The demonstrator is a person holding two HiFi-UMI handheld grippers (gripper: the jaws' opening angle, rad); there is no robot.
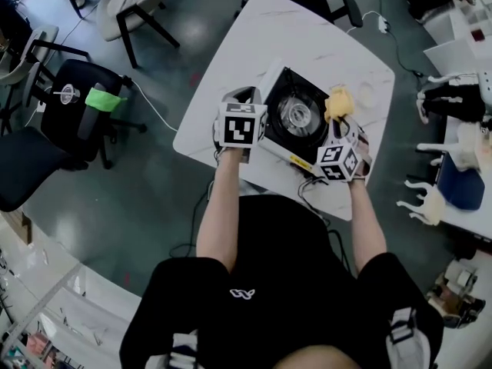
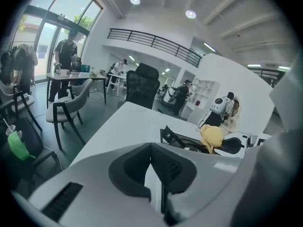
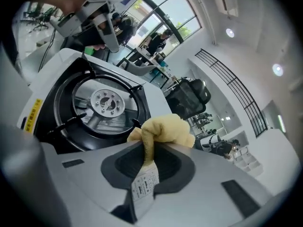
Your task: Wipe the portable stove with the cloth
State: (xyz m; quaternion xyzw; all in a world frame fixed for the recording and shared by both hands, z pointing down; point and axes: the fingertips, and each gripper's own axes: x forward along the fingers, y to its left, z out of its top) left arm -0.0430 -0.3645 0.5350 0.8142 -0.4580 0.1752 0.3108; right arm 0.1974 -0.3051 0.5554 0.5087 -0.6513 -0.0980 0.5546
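The portable stove (image 1: 296,118) lies on the white table (image 1: 254,29), white-cased with a black top and a round silver burner (image 3: 106,100). My left gripper (image 1: 247,106) is at the stove's left edge. In the left gripper view its jaws (image 2: 154,160) are shut on a thin white edge of the stove (image 2: 189,143). My right gripper (image 3: 149,157) is shut on the yellow cloth (image 3: 163,129), whose white care label hangs between the jaws. The bunched cloth (image 1: 338,104) sits at the stove's right side, beside the burner. It also shows in the left gripper view, where the cloth (image 2: 211,136) is beyond the pan supports.
A black office chair (image 1: 77,106) with a green item and a cup stands left of the table, with more chairs (image 1: 134,6) behind it. A white cable (image 1: 157,110) runs across the floor. White shelves and fittings (image 1: 461,129) crowd the right. People stand far off (image 2: 66,56).
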